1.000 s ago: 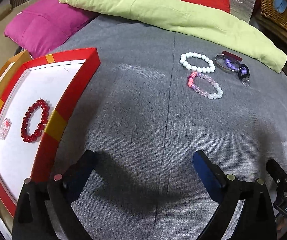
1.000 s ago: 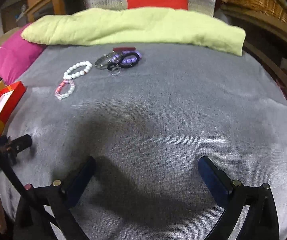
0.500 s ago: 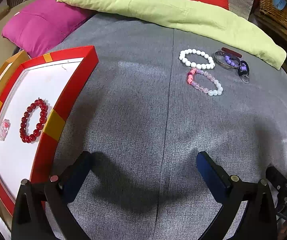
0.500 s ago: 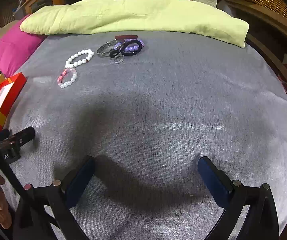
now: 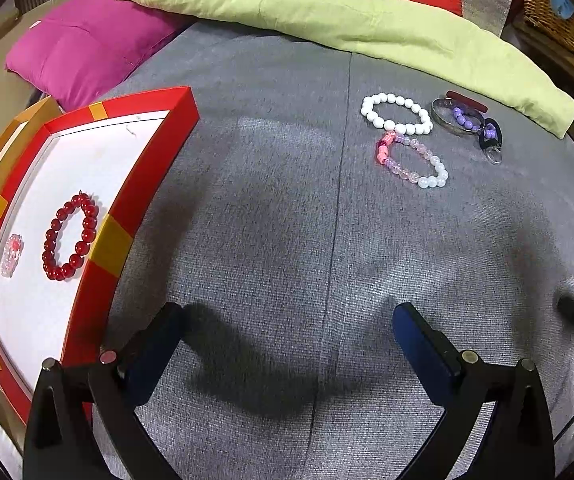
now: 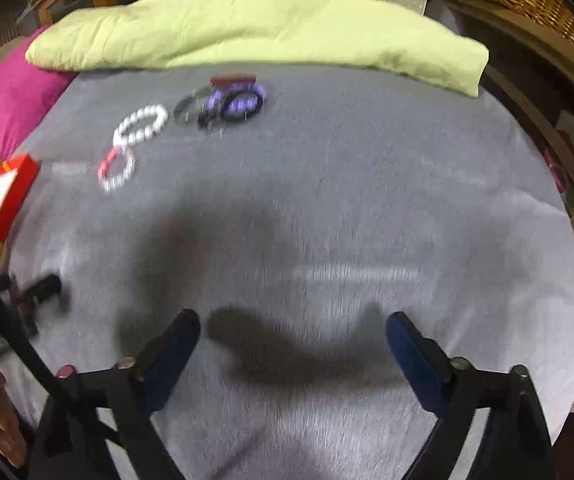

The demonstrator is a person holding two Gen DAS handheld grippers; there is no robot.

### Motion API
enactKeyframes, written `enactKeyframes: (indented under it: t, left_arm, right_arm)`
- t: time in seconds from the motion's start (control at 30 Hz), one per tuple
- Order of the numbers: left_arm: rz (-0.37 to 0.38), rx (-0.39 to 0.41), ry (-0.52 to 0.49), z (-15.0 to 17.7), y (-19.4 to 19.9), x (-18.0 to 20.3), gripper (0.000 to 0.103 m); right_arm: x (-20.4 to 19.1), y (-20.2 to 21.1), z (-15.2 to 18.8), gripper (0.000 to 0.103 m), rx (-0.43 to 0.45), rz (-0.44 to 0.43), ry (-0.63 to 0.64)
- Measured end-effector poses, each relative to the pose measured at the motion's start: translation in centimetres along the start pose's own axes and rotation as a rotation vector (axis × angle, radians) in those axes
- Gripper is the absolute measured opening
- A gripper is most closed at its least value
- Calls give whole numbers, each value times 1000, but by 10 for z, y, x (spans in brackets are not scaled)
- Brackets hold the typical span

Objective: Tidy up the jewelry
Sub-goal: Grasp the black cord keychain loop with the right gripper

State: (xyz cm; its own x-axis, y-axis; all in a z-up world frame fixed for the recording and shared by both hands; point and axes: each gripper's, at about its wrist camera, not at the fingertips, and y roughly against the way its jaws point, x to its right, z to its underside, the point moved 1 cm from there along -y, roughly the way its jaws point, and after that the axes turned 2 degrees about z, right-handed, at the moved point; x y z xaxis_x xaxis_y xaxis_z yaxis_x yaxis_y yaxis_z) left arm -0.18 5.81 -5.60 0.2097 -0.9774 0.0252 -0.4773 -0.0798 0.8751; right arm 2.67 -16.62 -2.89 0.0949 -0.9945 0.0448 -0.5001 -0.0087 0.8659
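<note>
Right gripper [image 6: 293, 334] shifting, blurred; both spread, empty. Red bead bracelet [image 5: 70, 237] in red-rimmed white tray [image 5: 149, 160]; white pearl bracelet [image 5: 395, 114], pink bracelet [image 5: 411, 159] left.

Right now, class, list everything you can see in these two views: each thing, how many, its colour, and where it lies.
Red-rimmed white-lined tray: one, left edge of the sofa seat.
Dark red bead bracelet: one, inside the tray.
Small pink clear trinket: one, in the tray, left of the red bracelet.
White bead bracelet: one, on the grey seat, far right.
Pink and clear bead bracelet: one, just in front of the white one.
Purple bead, silver and black pieces: a small heap, right of the white bracelet; count unclear.
Lime green cushion: one, along the back.
Magenta cushion: one, back left.
Left tongs: open, empty.
Right tongs: open, empty.
</note>
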Motion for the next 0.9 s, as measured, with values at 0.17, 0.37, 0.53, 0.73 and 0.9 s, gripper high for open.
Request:
enactKeyframes:
  t: [0.17, 0.37, 0.53, 0.73, 0.9]
  left_arm:
    - [1, -1, 1, 0, -2, -1, 103]
    - [-1, 2, 1, -1, -1, 1, 103]
    - [0, 3, 2, -1, -1, 0, 103]
    - [0, 7, 4, -4, -1, 2, 103]
    - [-3, 8, 7, -6, -2, 0, 103]
  right_arm:
    - [-10, -3, -52, 91, 19, -67, -15]
    - [-32, -34, -104, 58, -39, -82, -35]
    - [-50, -66, -118, 42, -96, -70, -30]
    - [-52, -79, -130, 28, -97, -29, -32]
    - [-26, -69, -116, 11, -79, -77, -64]
